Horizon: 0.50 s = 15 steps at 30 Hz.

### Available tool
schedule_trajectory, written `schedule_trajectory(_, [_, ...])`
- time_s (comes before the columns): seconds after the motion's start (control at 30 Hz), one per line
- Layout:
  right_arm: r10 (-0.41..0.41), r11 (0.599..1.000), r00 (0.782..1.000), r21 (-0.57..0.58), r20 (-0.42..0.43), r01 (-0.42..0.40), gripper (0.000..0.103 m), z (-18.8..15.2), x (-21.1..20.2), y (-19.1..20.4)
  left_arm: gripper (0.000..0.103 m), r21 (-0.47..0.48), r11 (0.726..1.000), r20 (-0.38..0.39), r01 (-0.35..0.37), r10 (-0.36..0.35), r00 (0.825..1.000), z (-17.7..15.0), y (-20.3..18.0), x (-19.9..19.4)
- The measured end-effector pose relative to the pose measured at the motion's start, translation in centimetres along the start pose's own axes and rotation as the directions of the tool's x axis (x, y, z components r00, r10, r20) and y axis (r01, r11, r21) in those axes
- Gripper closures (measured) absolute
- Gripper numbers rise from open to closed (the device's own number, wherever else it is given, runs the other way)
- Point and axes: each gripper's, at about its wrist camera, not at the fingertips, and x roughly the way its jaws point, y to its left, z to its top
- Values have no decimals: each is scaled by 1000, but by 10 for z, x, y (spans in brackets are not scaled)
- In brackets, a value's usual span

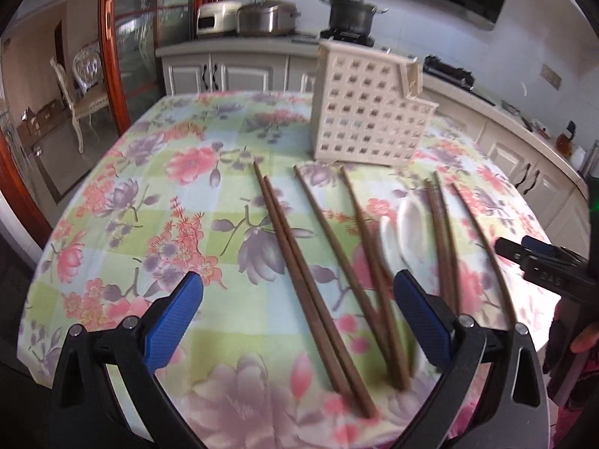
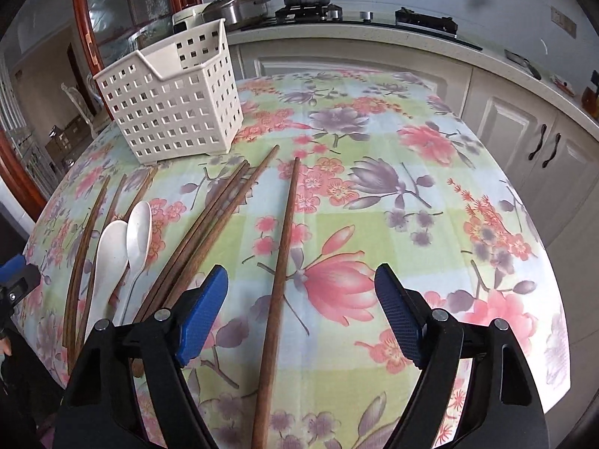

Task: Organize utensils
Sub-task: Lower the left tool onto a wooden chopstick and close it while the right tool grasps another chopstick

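Observation:
Several brown wooden chopsticks lie spread on the floral tablecloth; one pair [image 1: 303, 273] lies between my left fingers, and a single chopstick [image 2: 279, 284] lies between my right fingers. Two white spoons [image 1: 402, 224] [image 2: 123, 247] lie side by side among the chopsticks. A white perforated utensil basket [image 1: 368, 108] [image 2: 176, 93] stands upright and empty-looking at the far side. My left gripper [image 1: 297, 318] is open above the table's near edge. My right gripper [image 2: 301, 310] is open; it also shows at the right of the left wrist view [image 1: 535, 258].
The round table [image 2: 430, 187] has a flowered cloth and curved edges that drop off all around. Behind it run kitchen counters with pots [image 1: 350, 11] and a cooker. A chair [image 1: 80, 86] stands beyond a glass door at the left.

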Motion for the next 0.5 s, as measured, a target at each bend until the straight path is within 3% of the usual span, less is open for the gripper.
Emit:
schedule_trajectory(0.17, [-8,1000,999,-30,-51,6,40,12,20,2,6,-41,998,-86,-46,42,995,19,16,41])
schedule_trajectory(0.37, [-19,998,997,-55,-78,14,54,28,36,1,16,-33,994,-87,-100,97,992,35,25,55])
schedule_trajectory(0.5, [-33,996,994,-83,-102,24,67,39,49,5,29,-62,994,-111,-86,79,991,39,35,62])
